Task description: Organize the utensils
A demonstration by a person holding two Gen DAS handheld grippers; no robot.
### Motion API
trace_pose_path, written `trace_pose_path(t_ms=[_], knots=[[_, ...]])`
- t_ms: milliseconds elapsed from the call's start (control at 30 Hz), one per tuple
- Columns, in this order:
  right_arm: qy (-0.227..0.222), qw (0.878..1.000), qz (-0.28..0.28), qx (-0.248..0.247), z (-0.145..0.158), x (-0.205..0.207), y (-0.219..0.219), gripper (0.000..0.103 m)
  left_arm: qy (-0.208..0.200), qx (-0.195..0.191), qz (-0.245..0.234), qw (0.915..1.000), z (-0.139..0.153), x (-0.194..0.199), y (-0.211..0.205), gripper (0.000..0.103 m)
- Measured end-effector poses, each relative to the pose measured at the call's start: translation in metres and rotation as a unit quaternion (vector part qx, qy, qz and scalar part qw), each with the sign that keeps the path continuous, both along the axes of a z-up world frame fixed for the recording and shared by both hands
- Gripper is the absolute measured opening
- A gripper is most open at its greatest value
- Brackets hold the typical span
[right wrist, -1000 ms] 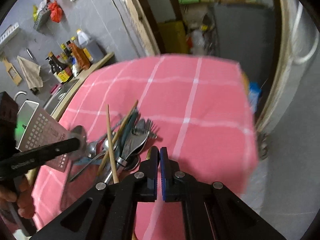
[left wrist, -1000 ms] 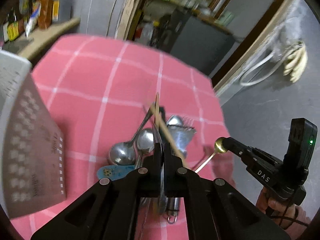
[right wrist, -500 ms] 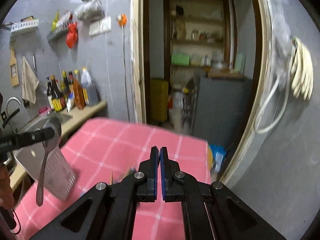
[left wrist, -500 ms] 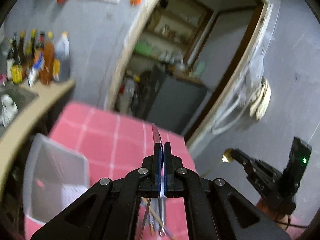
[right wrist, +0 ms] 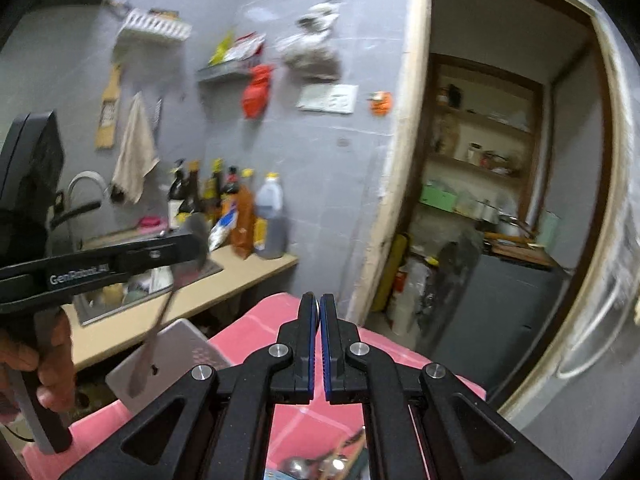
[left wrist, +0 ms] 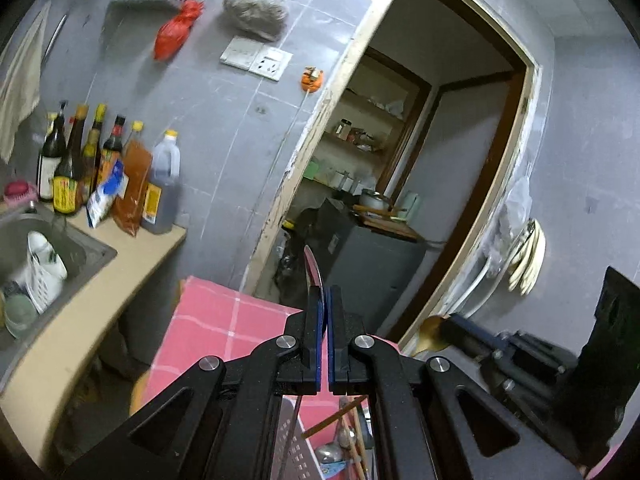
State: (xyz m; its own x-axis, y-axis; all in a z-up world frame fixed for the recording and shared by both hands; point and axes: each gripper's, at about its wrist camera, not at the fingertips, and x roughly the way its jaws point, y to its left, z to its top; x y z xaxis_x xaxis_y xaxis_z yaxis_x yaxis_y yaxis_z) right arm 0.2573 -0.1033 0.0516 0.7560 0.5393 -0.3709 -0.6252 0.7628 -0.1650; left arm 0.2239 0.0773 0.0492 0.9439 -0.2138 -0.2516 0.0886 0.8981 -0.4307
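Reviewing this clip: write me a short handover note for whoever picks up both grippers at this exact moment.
Left gripper: shut on a silver spoon, bowl sticking out past the fingertips, handle hanging below.
Right gripper: shut on a gold spoon; its bowl shows at the fingertips in the left view.
Both are raised above the pink checked tablecloth.
The remaining utensil pile (spoons, chopsticks) lies on the cloth below, beside the perforated white basket.
Done: two spoons lifted.
Left: place both, probably in the basket, then sort the pile.

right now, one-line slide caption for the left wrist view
Left gripper shut on a silver spoon, raised above the pink checked tablecloth.
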Motion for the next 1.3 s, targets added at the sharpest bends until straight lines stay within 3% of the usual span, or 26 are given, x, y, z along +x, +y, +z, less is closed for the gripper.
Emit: trace_pose_path(t_ms=[100,300,500,1000,1100,1167,1300], knots=[[0.005,1.0,0.006,-0.015,-0.008,-0.002,0.019,0.003,-0.009,-0.025,0.002,0.9996,-0.007,0.003,0.016,0.0],[0.025,0.999,0.012,-0.046,-0.022,0.0,0.042,0.003,-0.019,-0.018,0.002,0.9997,-0.019,0.009,0.024,0.0],[0.058,0.996,0.02,-0.068,-0.038,0.002,0.056,0.003,0.015,-0.01,-0.003,0.9998,-0.039,0.006,0.023,0.0],[0.147,0.988,0.016,-0.051,-0.068,0.006,0.065,0.007,0.078,-0.024,-0.016,0.9966,-0.067,-0.005,0.03,0.0],[0.155,0.987,0.014,-0.039,-0.068,0.005,0.06,0.016,0.081,-0.023,-0.018,0.9963,-0.065,-0.008,0.031,0.008],[0.158,0.987,0.012,-0.029,-0.065,0.004,0.056,0.019,0.074,-0.021,-0.016,0.9969,-0.062,-0.012,0.03,0.022],[0.156,0.988,-0.007,0.006,-0.052,0.001,0.038,0.021,0.065,-0.019,-0.008,0.9977,-0.055,-0.017,0.029,0.027]])
